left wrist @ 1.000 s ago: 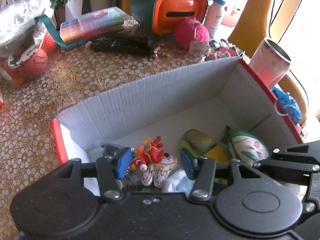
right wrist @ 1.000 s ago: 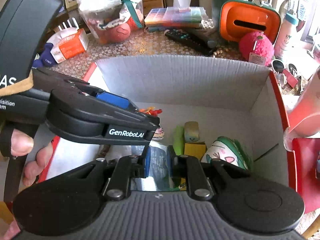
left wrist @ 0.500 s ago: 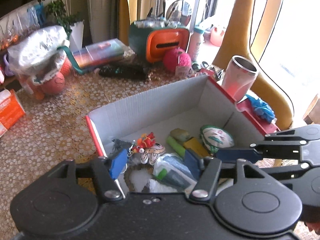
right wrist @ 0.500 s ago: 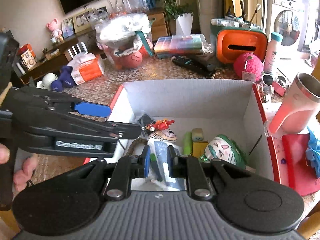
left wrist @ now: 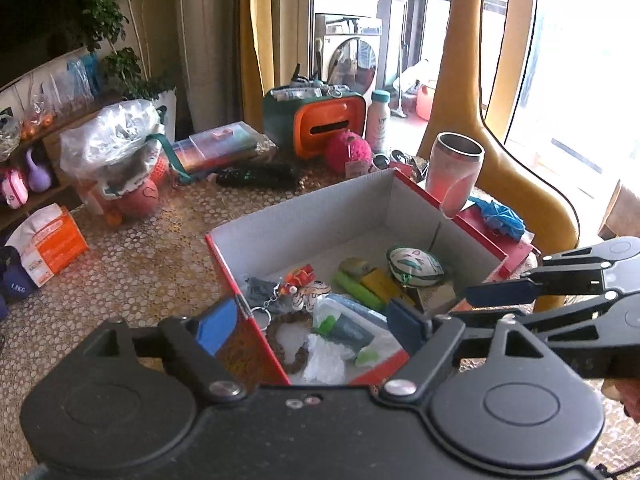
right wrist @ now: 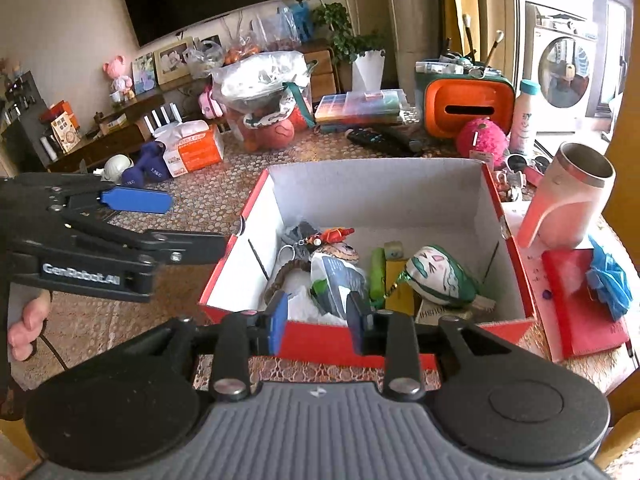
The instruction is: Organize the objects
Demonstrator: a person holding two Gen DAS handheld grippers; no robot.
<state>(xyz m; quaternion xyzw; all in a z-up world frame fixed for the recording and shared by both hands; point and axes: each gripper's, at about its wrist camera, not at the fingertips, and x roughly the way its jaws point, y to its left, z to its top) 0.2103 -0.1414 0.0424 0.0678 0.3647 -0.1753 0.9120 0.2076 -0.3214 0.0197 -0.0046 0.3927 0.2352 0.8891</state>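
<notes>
The green tube (right wrist: 377,277) lies flat, long axis toward the box's (right wrist: 376,196) far wall.

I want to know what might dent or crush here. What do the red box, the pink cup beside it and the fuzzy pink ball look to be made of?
Red box: corrugated cardboard, by its ribbed white inner walls; red outer skin.
Pink cup: probably steel, from its dull silvery inside and rim; matte pink coat outside.
Fuzzy pink ball: soft yarn or plush, going by its shaggy surface.
</notes>
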